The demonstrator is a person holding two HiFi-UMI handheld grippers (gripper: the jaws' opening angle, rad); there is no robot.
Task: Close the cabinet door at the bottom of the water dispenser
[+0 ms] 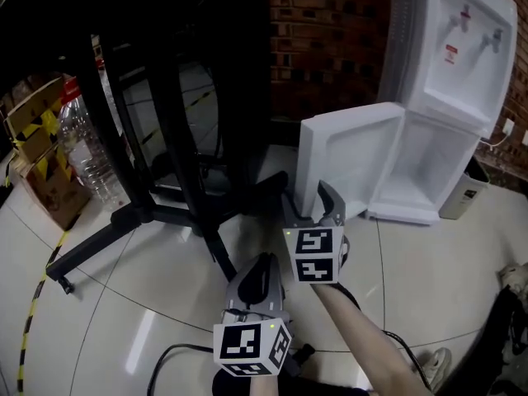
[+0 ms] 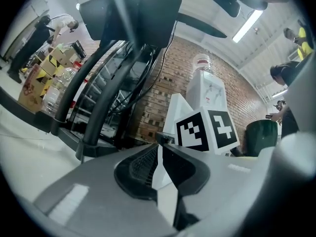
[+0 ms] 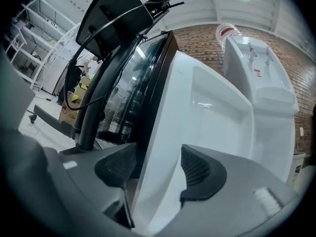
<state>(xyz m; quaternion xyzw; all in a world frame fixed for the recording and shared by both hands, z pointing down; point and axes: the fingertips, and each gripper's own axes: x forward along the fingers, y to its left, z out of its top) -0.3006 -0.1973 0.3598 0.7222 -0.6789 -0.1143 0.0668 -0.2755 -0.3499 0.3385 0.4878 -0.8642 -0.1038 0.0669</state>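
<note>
While the cabinet door (image 1: 351, 159) at the bottom of the water dispenser (image 1: 450, 48) stands wide open, its free edge sits between the spread jaws of the right hand-held gripper (image 1: 312, 205), which do not pinch it, so the closing push looks ready to start. Next, I think this gripper must push the door to its right until it shuts. It points level with the arm reaching forward; the left hand-held gripper (image 1: 261, 264) waits behind it, jaws closed on nothing.
</note>
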